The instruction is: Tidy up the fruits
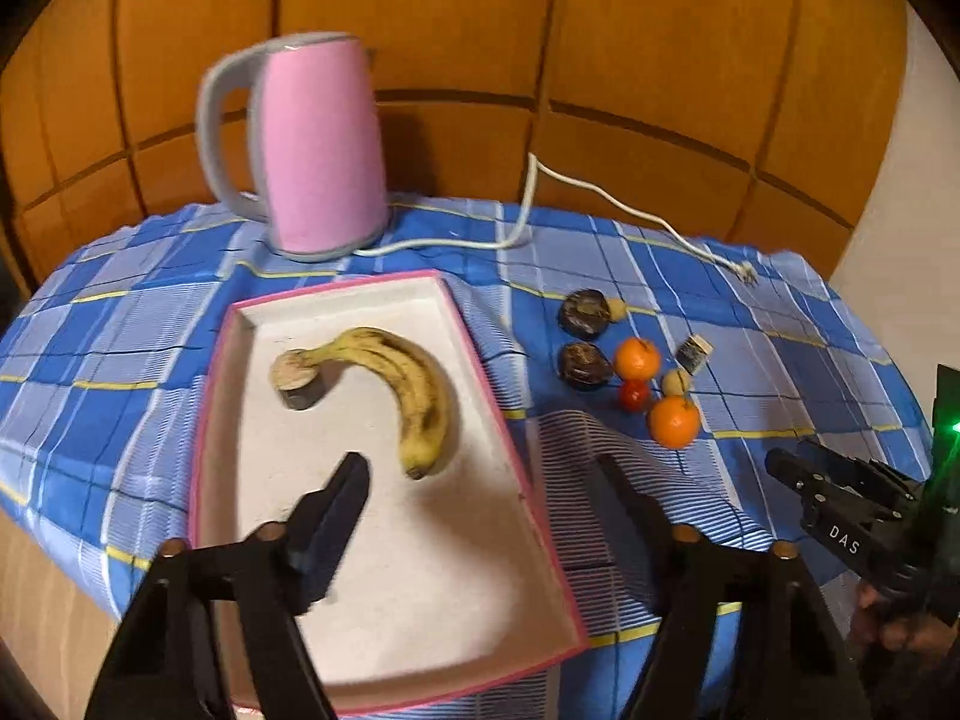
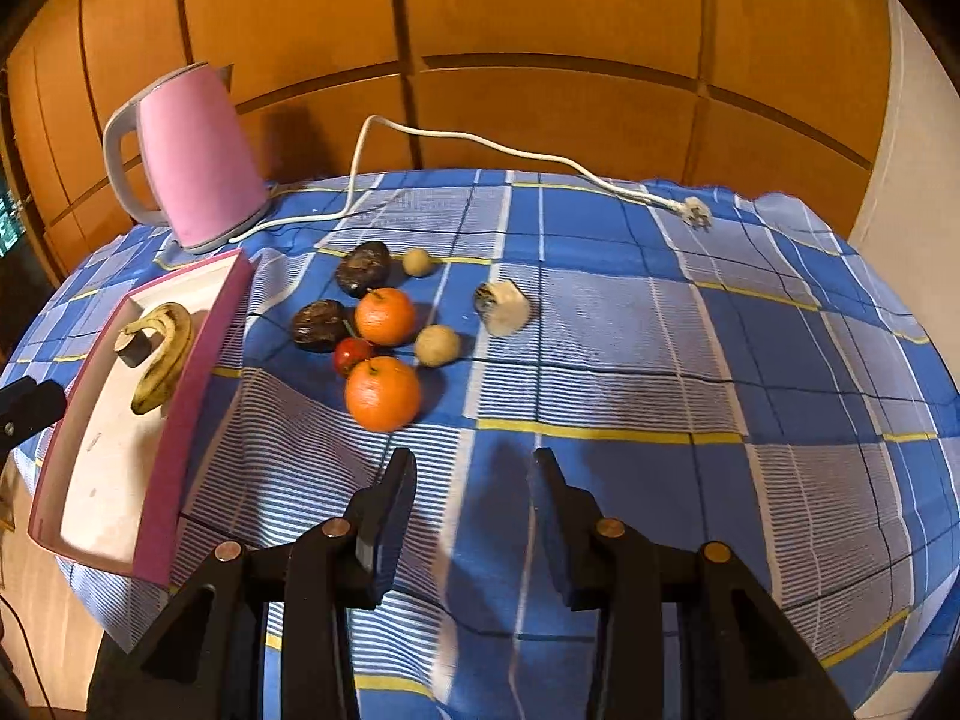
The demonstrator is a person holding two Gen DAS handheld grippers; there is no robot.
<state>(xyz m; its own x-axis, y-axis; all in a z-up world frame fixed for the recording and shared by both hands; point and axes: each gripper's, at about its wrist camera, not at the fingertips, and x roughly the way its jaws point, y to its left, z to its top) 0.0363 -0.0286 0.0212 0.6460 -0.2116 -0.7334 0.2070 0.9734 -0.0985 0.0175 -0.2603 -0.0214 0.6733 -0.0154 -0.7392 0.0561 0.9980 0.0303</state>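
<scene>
Banana [image 1: 414, 384] lies in tray [image 1: 510, 438]; both tools empty, parted.

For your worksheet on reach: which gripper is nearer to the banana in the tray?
Left. The left gripper hovers over the tray, just short of the banana. The right gripper is over the cloth, beyond the tray's side wall, nearer the oranges.

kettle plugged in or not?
Unplugged. The kettle's cord ends in a plug lying loose on the tablecloth, not in any socket.
</scene>
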